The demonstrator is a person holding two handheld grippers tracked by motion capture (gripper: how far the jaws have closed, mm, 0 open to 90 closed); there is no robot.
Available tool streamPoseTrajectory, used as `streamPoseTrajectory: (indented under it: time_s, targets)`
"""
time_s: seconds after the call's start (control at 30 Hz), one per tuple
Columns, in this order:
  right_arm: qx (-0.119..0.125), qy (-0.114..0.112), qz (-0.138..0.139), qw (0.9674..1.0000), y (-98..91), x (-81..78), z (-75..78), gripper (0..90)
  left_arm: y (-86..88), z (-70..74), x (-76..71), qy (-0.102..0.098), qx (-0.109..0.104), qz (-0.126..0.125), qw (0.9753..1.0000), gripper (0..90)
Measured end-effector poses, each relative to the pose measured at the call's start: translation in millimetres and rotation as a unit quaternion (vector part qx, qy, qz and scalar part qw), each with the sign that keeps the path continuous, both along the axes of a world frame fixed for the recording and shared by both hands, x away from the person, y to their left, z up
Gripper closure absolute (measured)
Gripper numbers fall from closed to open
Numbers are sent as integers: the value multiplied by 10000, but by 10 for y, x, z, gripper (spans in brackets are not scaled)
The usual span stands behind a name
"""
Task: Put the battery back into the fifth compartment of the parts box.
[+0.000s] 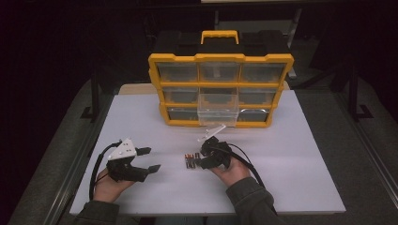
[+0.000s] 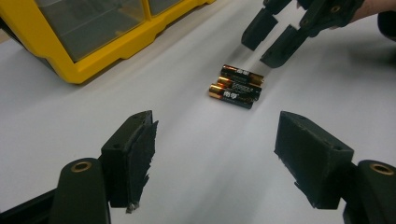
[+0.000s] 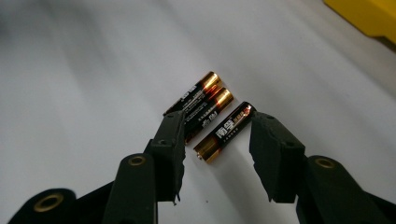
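Note:
Three black-and-gold batteries [image 1: 189,161] lie side by side on the white board, in front of the person's right hand. My right gripper [image 1: 195,161] is open and low over them. In the right gripper view its jaws [image 3: 217,123] stand either side of the nearest battery [image 3: 224,132], with a gap left; the other two batteries [image 3: 201,102] lie just beyond the left jaw. My left gripper [image 1: 151,159] is open and holds nothing, a short way left of the batteries. The left gripper view shows the batteries [image 2: 237,86] ahead of its wide-open jaws [image 2: 217,135], with the right gripper [image 2: 275,39] beyond them.
A yellow and black drawer organizer [image 1: 220,58] stands upright at the back of the white board [image 1: 300,159]. Its clear bottom-middle drawer [image 1: 217,108] is pulled out toward me. A small clear piece [image 1: 212,131] lies just in front of it.

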State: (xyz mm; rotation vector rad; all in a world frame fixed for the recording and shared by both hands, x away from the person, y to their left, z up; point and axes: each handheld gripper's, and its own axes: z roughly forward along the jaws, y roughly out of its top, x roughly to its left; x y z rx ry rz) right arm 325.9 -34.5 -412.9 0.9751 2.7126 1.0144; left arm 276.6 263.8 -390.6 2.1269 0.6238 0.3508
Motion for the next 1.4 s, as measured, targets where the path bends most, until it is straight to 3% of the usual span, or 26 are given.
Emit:
streamPoseTrajectory:
  time_s: [0.43,0.7,0.87,1.03,1.17,1.4]
  targets:
    - [-302,177,-253,9991,121,108,-150,613,-11,7,-3,3,-33,-48,10000,283]
    - [-708,-3,-333,9969,101,124,-205,703,-10,5,-2,2,-47,-58,10000,282]
    - [-628,59,-406,9972,75,140,-206,754,-2,5,0,16,-45,-50,10000,283]
    - [-456,124,-280,9985,48,162,-221,759,5,4,17,57,-108,-40,9999,283]
    - [-313,324,-283,9986,11,202,-216,760,7,0,16,57,-124,-41,9999,283]
    - [-312,157,-122,9993,15,154,-169,760,20,4,24,43,-109,-57,9999,282]
